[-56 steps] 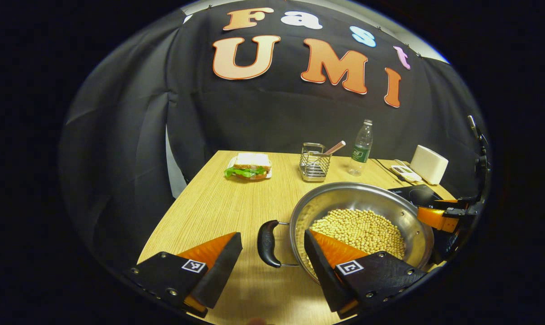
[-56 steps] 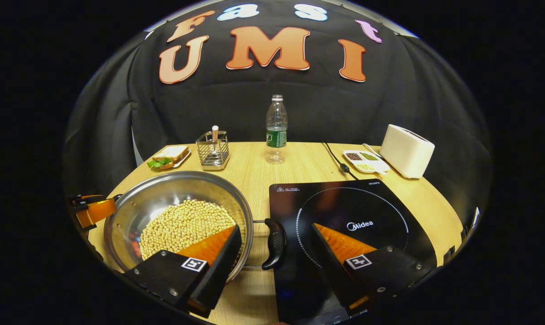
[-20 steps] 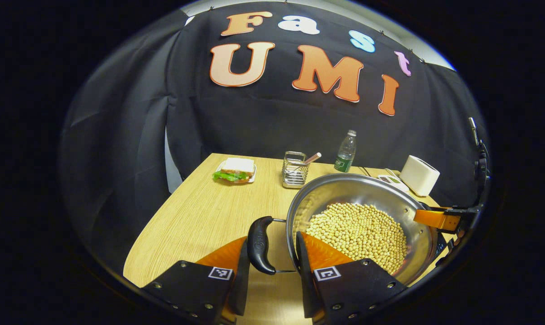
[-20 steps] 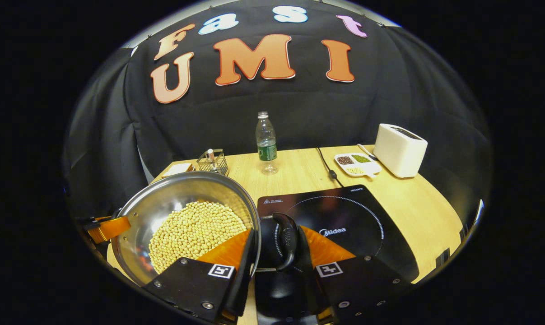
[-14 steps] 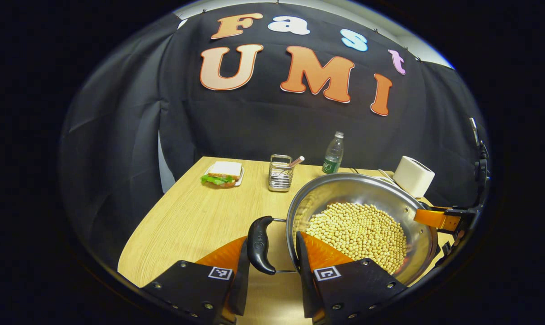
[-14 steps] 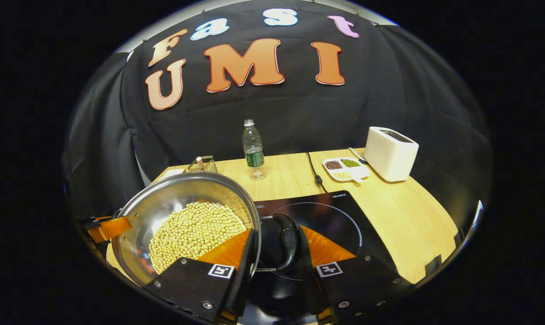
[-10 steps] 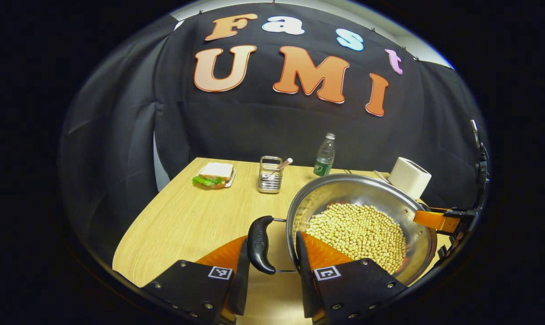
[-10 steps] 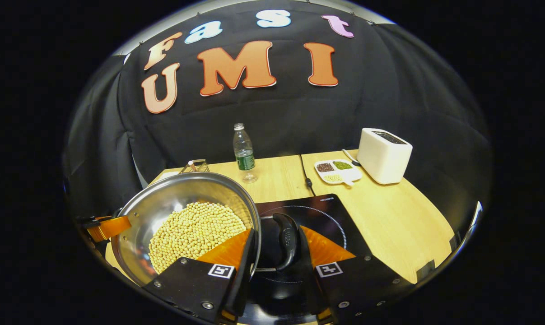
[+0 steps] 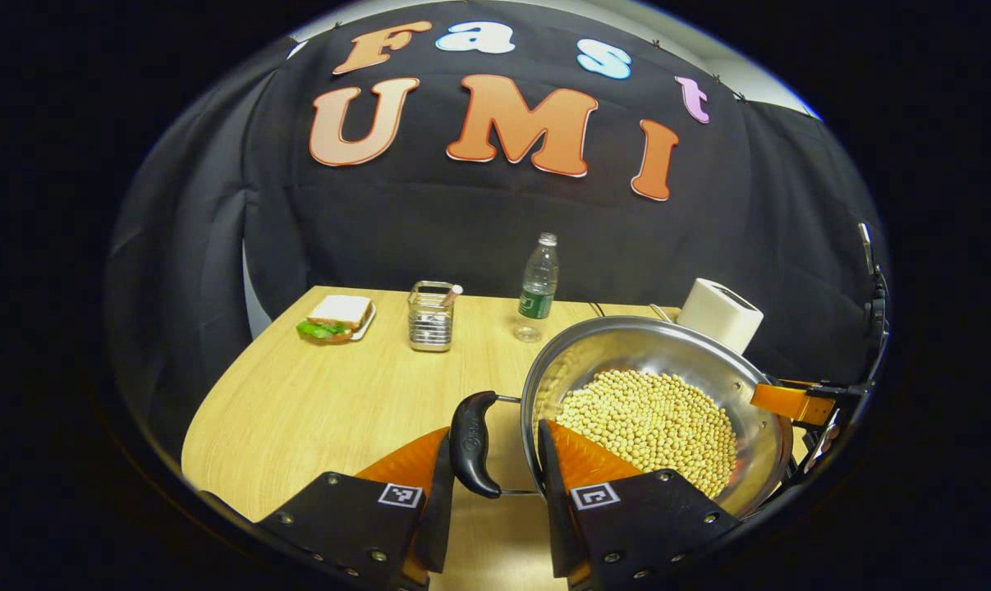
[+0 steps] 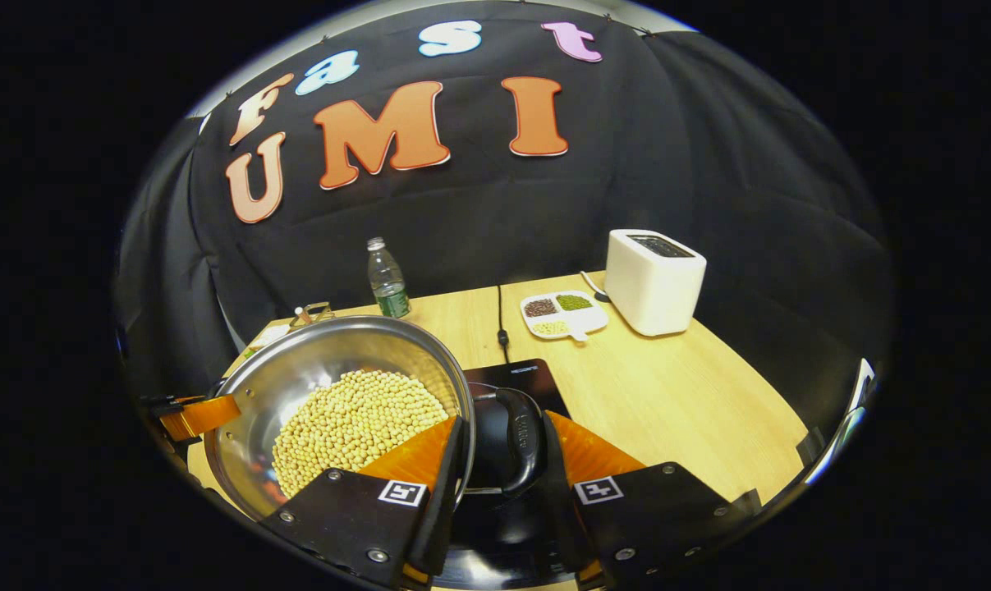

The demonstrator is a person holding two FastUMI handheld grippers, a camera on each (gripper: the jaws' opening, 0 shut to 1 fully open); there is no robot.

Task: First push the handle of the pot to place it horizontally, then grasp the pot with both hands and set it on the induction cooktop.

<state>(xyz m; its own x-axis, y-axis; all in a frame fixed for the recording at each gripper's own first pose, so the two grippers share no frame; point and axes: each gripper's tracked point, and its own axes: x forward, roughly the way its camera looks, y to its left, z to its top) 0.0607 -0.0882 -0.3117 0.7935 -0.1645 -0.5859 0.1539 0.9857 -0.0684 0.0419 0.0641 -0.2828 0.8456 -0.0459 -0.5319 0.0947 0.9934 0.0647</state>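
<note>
Both grippers, left gripper (image 9: pixel 489 492) and right gripper (image 10: pixel 503 492), clamp narrowly on the pot's (image 9: pixel 667 353) handles at lower centre. Uneven lifting could tip it, spilling beans (image 9: pixel 651 423) short of the cooktop (image 10: pixel 516 379).

A black cloth wall (image 9: pixel 495 238) hangs in soft folds behind and around the booth, with a strip of pale wall (image 9: pixel 733 78) showing above its top edge. The counter (image 9: pixel 323 402) is light wood with a fine straight grain and a rounded near corner, lit evenly from above. Along its far side stand a sandwich on a small plate (image 9: pixel 337 317), a wire holder (image 9: pixel 430 316), a clear bottle (image 9: pixel 536 287), a white toaster (image 10: pixel 655 281) and a divided dish (image 10: pixel 562 314).
</note>
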